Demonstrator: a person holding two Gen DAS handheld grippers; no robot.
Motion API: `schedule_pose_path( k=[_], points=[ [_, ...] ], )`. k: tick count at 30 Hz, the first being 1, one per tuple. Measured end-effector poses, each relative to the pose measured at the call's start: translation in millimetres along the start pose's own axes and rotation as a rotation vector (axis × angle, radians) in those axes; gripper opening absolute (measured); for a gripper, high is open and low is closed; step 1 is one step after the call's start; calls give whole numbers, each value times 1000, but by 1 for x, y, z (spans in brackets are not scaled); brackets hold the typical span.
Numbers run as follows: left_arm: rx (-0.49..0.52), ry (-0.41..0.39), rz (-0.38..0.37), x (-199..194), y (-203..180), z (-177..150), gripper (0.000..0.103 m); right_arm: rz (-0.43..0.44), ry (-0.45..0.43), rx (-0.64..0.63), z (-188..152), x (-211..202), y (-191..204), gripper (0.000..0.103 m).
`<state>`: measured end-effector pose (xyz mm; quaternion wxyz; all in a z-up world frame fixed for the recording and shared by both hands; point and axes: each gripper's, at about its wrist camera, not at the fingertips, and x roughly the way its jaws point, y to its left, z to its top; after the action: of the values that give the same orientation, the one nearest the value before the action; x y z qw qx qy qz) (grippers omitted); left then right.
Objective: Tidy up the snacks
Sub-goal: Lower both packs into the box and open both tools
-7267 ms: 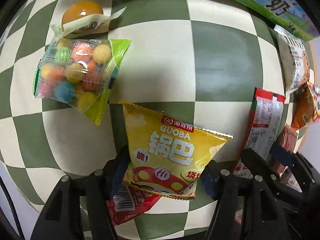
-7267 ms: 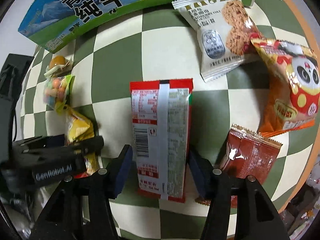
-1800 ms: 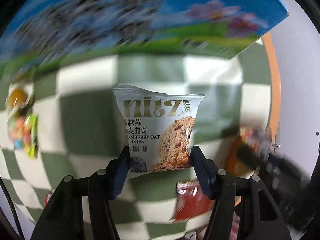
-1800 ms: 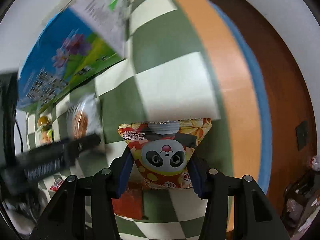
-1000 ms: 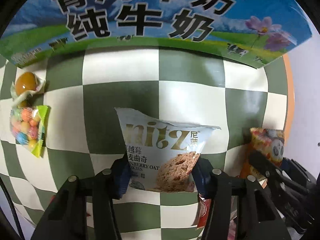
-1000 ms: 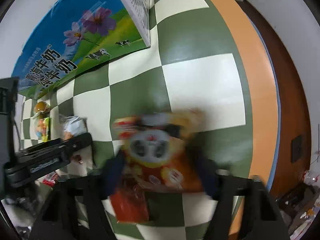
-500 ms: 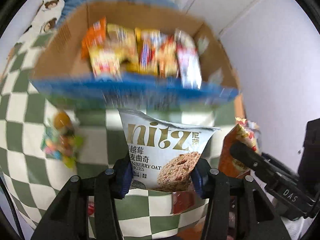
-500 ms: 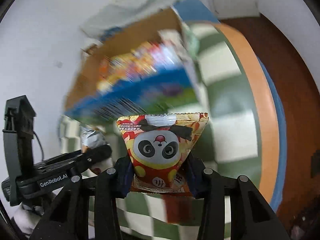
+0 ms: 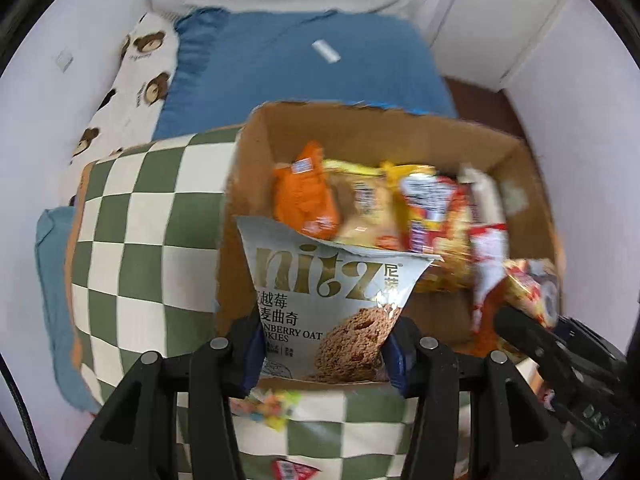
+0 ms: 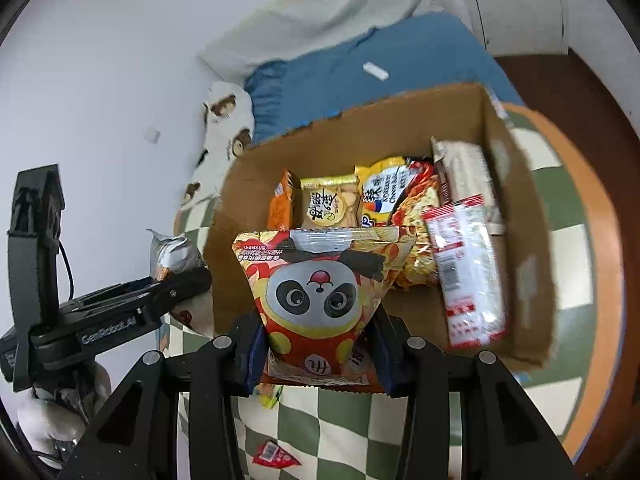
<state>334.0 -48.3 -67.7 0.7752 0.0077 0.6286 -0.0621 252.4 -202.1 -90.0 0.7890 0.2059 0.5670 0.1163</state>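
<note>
1. The left gripper [image 9: 326, 354] has its jaws clamped on the lower part of a white oat cookie packet [image 9: 328, 300], one jaw on each side edge. The packet stands upright between them, its top edge well above the fingertips.
2. That cookie packet hangs over the near left part of the open cardboard box [image 9: 520, 160], in front of the snacks already standing inside.
3. The right gripper [image 10: 316, 354] grips a red and yellow panda chip bag [image 10: 320, 292] the same way, jaws closed on the narrow lower end, the panda face upright and the wide top flaring above the jaws.
4. The panda bag sits at the near rim of the box, over the opening, just in front of the row of packed snacks.
5. Inside the box, an orange packet [image 10: 280, 204] stands at the left, then a yellow biscuit packet [image 10: 330, 204], then a noodle bag [image 10: 412, 216], and a red and white long packet [image 10: 468, 276] leans along the right side.
6. The box stands on the green and cream checked worktop [image 9: 140, 220], with a blue bed [image 9: 300, 68] behind it.
7. On the worktop below the grippers, a bag of coloured candy balls [image 9: 272, 404] lies just under the cookie packet, and a small red sachet [image 10: 274, 456] lies nearer the camera.
8. From the right wrist view, the left gripper shows at the left, beside the box wall, with the silver top of its cookie packet poking up.
</note>
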Motion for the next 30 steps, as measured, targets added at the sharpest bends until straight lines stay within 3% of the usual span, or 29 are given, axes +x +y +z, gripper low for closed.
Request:
schedule_pose_path(
  k=[4,11,12,13,15,19,21,30],
  points=[
    [-7,101,46,46,10,14,47,-27,57,16,12,31,-6,46],
    [-56,203,16,85,22,13,47,-82,135,44,18,66,-17,49],
    [-67,214,7,90,24,12,47,-90,158,48,18,71,-20,58],
    [-70,222,4,91,25,10,47,-103,176,50,20,74,-22,76],
    [-76,232,22,95,26,8,51,-141,208,34,20,80,-26,94],
    [-81,229,-9,97,25,6,90,-214,223,10,20,84,-31,94],
    [-73,231,-15,96,23,5,95,-224,227,6,20,84,-33,95],
    [-70,199,-19,87,14,-8,95,-267,189,-8,13,68,-41,96]
  ],
)
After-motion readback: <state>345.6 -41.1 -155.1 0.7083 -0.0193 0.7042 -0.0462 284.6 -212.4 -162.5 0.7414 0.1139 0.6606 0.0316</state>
